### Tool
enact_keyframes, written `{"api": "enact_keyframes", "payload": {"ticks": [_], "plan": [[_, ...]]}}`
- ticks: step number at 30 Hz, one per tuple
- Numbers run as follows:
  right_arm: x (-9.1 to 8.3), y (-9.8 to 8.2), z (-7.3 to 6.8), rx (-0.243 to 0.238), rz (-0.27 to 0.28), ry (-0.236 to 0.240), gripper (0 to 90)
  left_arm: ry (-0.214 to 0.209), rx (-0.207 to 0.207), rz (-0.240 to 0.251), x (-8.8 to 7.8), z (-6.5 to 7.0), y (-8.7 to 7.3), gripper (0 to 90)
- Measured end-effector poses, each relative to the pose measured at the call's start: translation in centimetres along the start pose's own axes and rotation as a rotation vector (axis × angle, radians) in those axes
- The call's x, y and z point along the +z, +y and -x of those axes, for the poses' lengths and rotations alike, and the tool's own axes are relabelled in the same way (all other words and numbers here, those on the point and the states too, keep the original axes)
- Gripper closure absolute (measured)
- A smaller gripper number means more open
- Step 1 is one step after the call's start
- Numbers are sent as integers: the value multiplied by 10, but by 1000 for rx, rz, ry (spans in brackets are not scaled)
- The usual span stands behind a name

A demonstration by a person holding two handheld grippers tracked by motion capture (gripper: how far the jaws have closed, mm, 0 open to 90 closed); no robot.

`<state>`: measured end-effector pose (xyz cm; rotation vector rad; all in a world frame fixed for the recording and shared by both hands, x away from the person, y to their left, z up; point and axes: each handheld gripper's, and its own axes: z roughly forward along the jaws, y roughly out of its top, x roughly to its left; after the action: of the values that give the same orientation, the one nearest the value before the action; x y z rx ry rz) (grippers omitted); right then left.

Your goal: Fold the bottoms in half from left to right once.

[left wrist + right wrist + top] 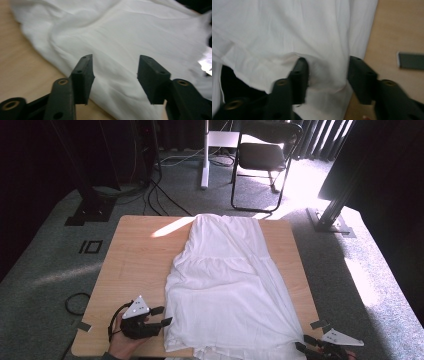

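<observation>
The left gripper (161,316) is sitting near the front left corner of the table (131,265), held by a hand (124,342). Its jaws are standing apart, and they are pointing at the left edge of the white dress (227,285), just beside it. In the left gripper view, the cloth (130,37) is lying under and beyond the open jaws, with nothing between them.

The right gripper (306,343) is sitting at the front right corner of the table. In the right gripper view its jaws are apart, and a fold of the hem (322,75) is lying between them; I cannot tell if they are pressing it.

The dress is lying flat along the middle of the table, with its hem hanging over the front edge. A folding chair (264,155) is standing on the carpet (45,265) behind the table.
</observation>
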<state>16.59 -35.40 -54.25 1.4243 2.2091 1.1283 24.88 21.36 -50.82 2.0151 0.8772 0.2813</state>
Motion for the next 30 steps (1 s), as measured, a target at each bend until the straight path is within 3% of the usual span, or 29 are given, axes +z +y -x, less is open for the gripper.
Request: {"api": "enact_keyframes", "payload": {"ticks": [3, 8, 14, 19, 23, 24, 27, 30], "plan": [[-6, 19, 0, -12, 85, 16, 369, 67, -15, 11, 14, -16, 10, 416], [7, 70, 8, -35, 184, 55, 358, 118, -40, 12, 38, -42, 26, 399], [42, 120, 13, -85, 194, 80, 358, 149, -65, -6, 61, -66, 43, 398], [99, 153, 13, -82, 131, 28, 419, 146, -100, -44, 88, -79, 50, 399], [150, 176, 9, -106, 59, -77, 424, 166, -107, -66, 107, -80, 54, 398], [159, 180, 8, -114, 42, -120, 431, 172, -100, -74, 110, -80, 55, 399], [176, 188, 13, -92, 18, -172, 458, 186, -97, -98, 119, -80, 60, 411], [191, 190, 23, -54, -35, -156, 512, 198, -93, -133, 128, -81, 62, 458]]}}
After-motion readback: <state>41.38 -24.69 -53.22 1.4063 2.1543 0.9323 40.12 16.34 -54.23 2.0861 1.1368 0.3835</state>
